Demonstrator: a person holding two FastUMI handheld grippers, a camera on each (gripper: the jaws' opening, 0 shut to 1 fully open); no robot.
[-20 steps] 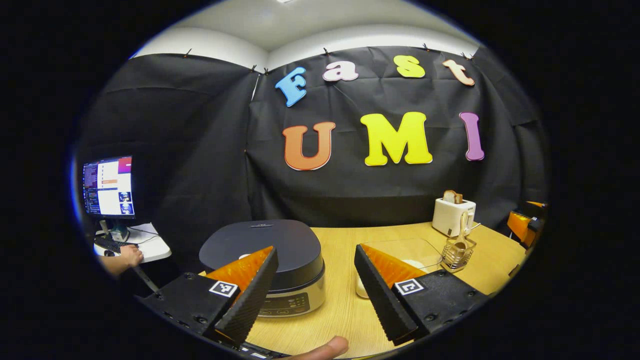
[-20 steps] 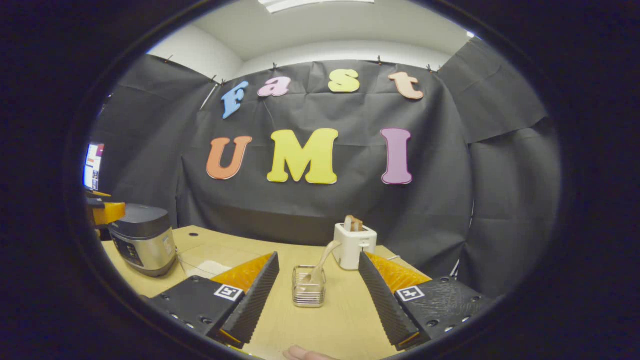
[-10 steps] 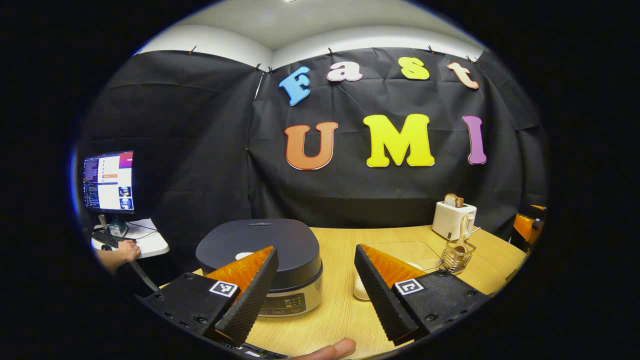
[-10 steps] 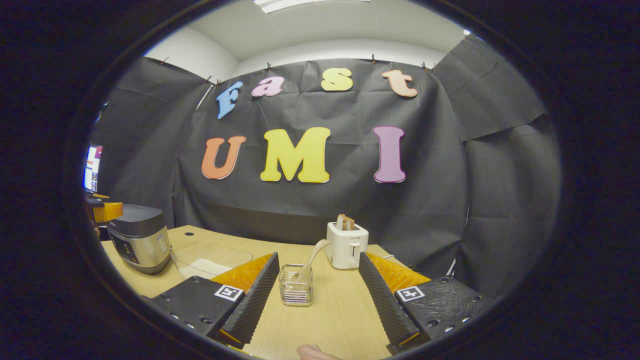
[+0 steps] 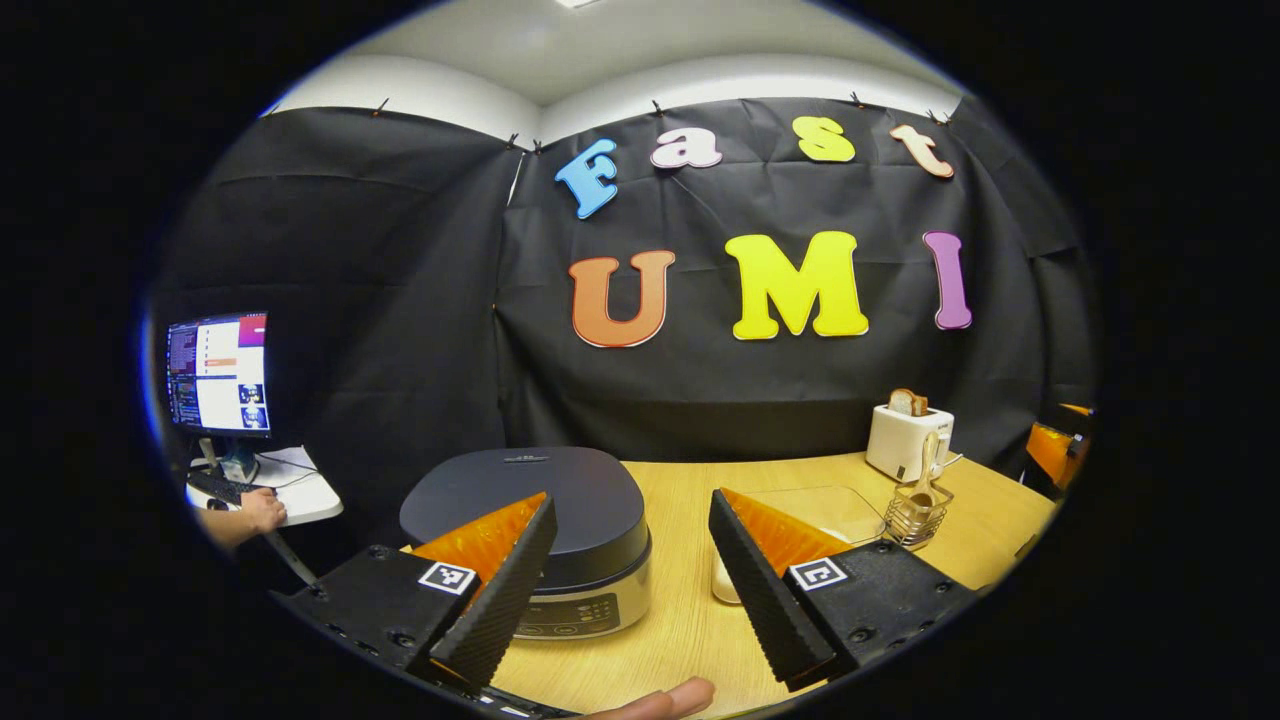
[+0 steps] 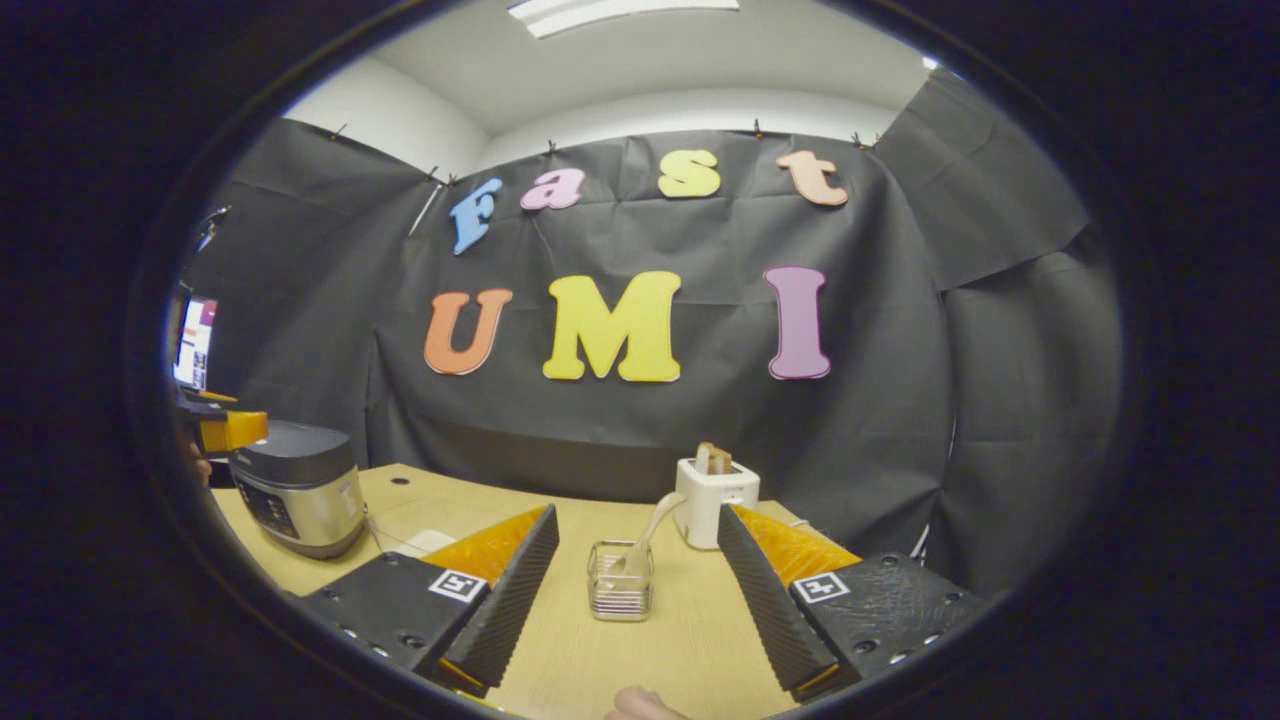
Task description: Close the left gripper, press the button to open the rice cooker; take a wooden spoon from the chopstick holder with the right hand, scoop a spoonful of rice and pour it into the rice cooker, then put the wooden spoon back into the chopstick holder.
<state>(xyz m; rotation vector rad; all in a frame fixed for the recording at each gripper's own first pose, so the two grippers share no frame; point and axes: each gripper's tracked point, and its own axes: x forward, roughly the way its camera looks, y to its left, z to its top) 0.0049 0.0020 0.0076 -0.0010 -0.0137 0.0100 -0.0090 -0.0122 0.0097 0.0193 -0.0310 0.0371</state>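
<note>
Left gripper (image 5: 630, 590) spread wide, empty, above dark-lidded steel rice cooker (image 5: 560, 540), lid down. Right gripper (image 6: 635, 600) likewise agape, facing pale wooden spoon (image 6: 645, 535) upright in wire chopstick holder (image 6: 620, 592). Judged light, rigid, smooth; best pinched mid-handle.

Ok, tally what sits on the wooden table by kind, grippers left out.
Rice cooker: 1
Clear rice container: 1
Wire chopstick holder: 1
Wooden spoon: 1
Toaster: 1
Total: 5
</note>
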